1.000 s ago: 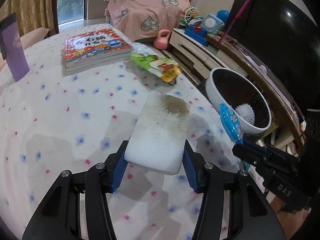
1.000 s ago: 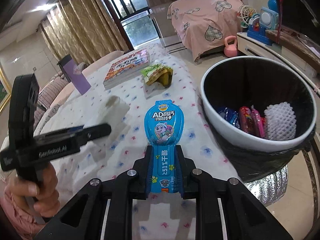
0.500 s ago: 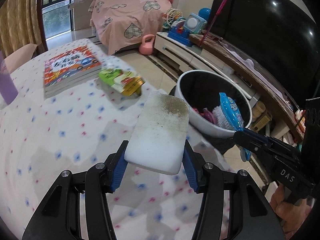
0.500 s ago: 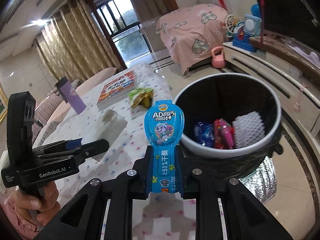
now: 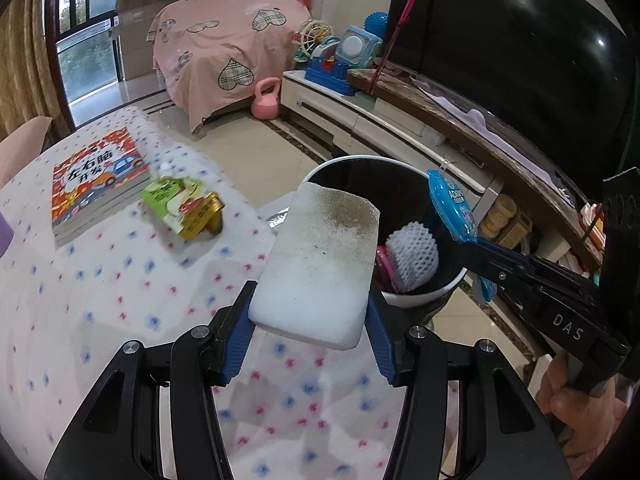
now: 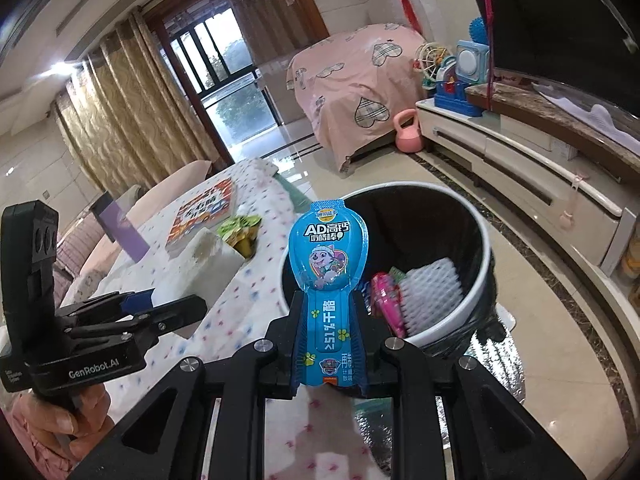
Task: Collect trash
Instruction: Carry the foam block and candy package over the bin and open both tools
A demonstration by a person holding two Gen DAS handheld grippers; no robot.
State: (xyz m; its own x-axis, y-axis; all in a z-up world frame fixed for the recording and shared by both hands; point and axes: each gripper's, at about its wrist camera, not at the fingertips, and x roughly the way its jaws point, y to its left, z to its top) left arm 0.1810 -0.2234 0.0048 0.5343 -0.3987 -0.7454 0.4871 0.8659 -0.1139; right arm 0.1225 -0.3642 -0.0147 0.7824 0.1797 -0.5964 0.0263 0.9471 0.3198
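My left gripper (image 5: pixel 308 332) is shut on a dirty white sponge (image 5: pixel 320 264), held above the table edge just short of the trash bin (image 5: pixel 424 298). My right gripper (image 6: pixel 328 344) is shut on a blue snack wrapper (image 6: pixel 328 272), held at the near rim of the trash bin (image 6: pixel 478 300). The wrapper also shows in the left wrist view (image 5: pixel 452 208) over the bin. The bin has a black liner and holds a white foam net (image 6: pixel 430 292) and a pink wrapper (image 6: pixel 386 300). A green and yellow snack packet (image 5: pixel 182 208) lies on the table.
A stack of books (image 5: pixel 96 184) lies on the flowered tablecloth (image 5: pixel 100 280) behind the packet. A purple box (image 6: pixel 120 228) stands at the far left. A TV cabinet (image 6: pixel 520 168) with toys, a pink kettlebell (image 6: pixel 408 136) and a covered sofa (image 5: pixel 224 48) lie beyond the bin.
Both grippers have moved right, from over the table toward the bin. The sponge and the blue wrapper stay gripped. The wrapper now hangs over the bin's near rim.
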